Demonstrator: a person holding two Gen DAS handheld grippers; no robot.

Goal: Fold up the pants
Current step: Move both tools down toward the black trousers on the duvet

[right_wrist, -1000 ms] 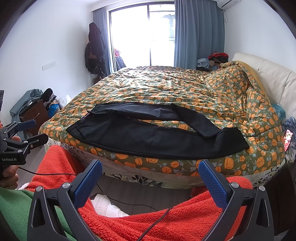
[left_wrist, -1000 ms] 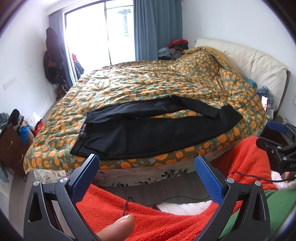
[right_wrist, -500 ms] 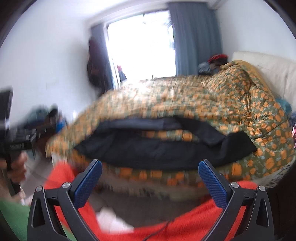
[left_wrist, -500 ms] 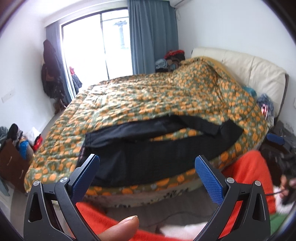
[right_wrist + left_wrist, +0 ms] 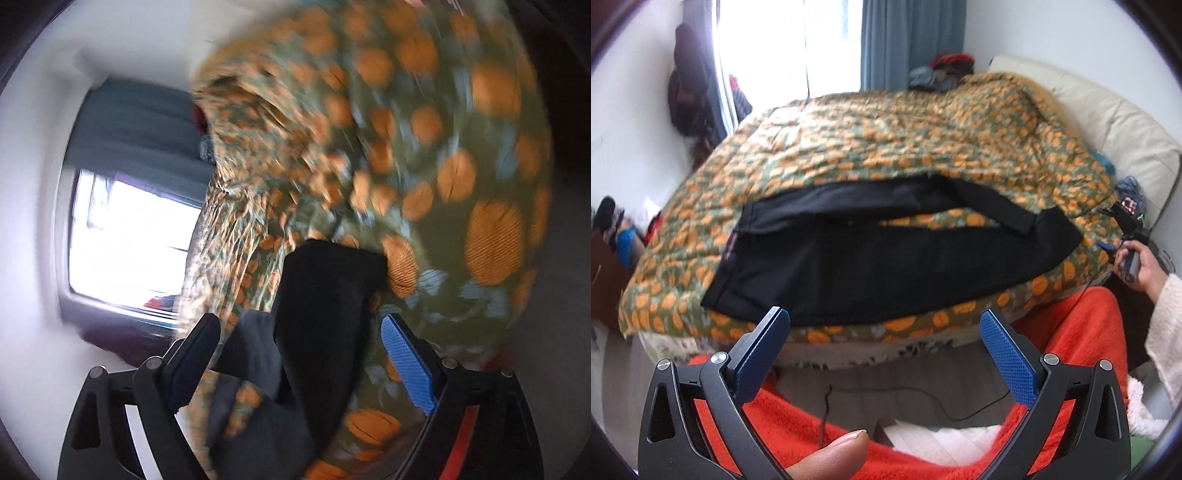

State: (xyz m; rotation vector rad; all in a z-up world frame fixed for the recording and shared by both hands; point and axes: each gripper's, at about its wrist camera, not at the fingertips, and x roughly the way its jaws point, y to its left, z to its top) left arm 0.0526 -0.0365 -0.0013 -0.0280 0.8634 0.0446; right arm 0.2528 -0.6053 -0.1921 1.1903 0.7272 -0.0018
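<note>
Right gripper [image 5: 299,354]: jaws spread but just been closing; the end of a trouser leg lies between the blue pads, which do not visibly press on it. Its view is rolled on its side and blurred. From the left wrist camera it shows at the far right, at the bed's corner, in the person's right hand [image 5: 1141,267].
Left gripper [image 5: 886,354]: released, jaws wide with nothing between them; it hangs short of the bed's near edge, over the floor and the red fleece.
Bed: takes up most of the left wrist view, with a cream padded headboard [image 5: 1115,122] on the right.
Quilt [image 5: 886,147]: green with orange pumpkin print, covering the whole bed and bunched higher toward the headboard.
Pants [image 5: 886,269]: black, lying flat across the near part of the quilt, waistband to the left, legs running to the right. The nearer leg lies straight along the bed's edge; the farther one angles over it, with a strip of quilt showing between them.
Pant leg end [image 5: 325,295]: up close in the right wrist view, lying on the quilt.
Red fleece [image 5: 1071,350]: on the person, filling the lower part of the left wrist view.
Curtain [image 5: 908,40]: blue, beside a bright window behind the bed.
Thumb tip [image 5: 831,458]: at the bottom edge, between the left gripper's arms.
</note>
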